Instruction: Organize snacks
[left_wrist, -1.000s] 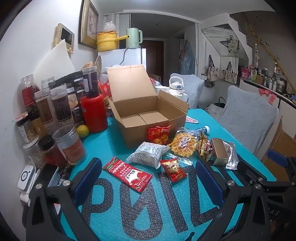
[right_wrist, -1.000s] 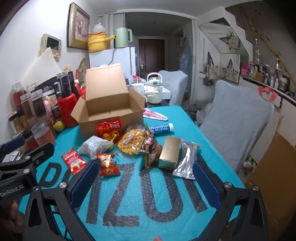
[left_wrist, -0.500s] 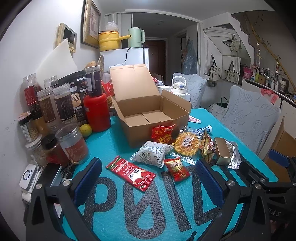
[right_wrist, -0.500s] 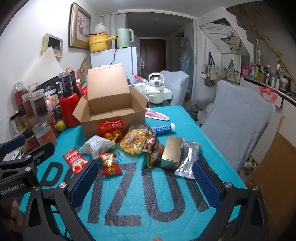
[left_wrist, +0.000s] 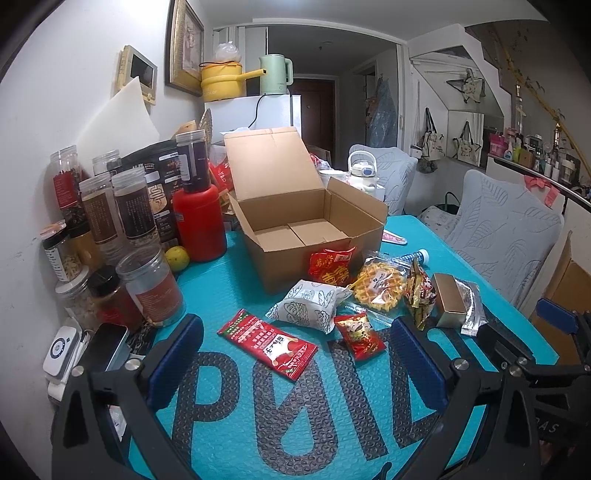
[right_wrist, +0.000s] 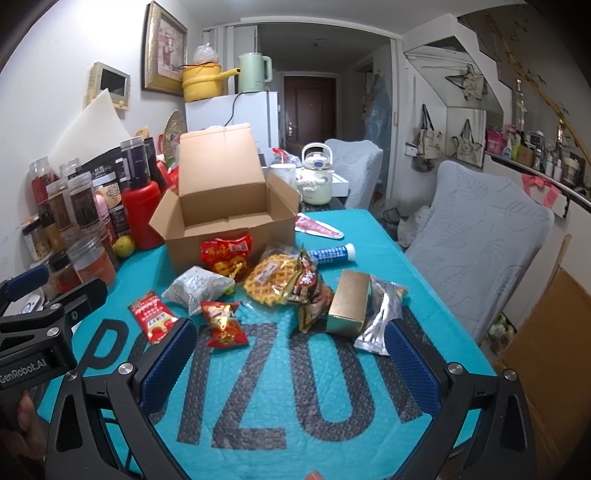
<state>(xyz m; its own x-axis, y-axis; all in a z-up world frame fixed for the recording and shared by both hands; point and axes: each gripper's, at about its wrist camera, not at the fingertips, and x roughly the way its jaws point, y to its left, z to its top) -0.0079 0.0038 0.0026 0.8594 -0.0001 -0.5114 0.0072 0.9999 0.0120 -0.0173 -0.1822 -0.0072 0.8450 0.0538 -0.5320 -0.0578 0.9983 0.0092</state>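
Observation:
An open, empty cardboard box (left_wrist: 295, 221) (right_wrist: 225, 218) stands on the teal mat. In front of it lie several snacks: a flat red packet (left_wrist: 267, 341) (right_wrist: 151, 315), a white bun bag (left_wrist: 310, 304) (right_wrist: 197, 286), a small red candy bag (left_wrist: 360, 334) (right_wrist: 223, 325), a red bag against the box (left_wrist: 330, 266) (right_wrist: 225, 254), a waffle pack (left_wrist: 380, 286) (right_wrist: 271, 280), a dark wrapper (right_wrist: 306, 291), a gold box (left_wrist: 448, 304) (right_wrist: 349, 301) and a silver pouch (right_wrist: 380, 317). My left gripper (left_wrist: 295, 363) is open near the red packet. My right gripper (right_wrist: 291, 365) is open, empty, short of the snacks.
Jars (left_wrist: 122, 210) and a red bottle (left_wrist: 199, 225) crowd the left wall, with a yellow fruit (left_wrist: 177, 258) and a phone (left_wrist: 105, 347). A blue tube (right_wrist: 332, 254) and pink packet (right_wrist: 317, 228) lie right of the box. Grey chairs (right_wrist: 480, 243) stand beside the table.
Both grippers have crept slightly forward toward the snacks, jaws still wide. Nothing on the table has moved.

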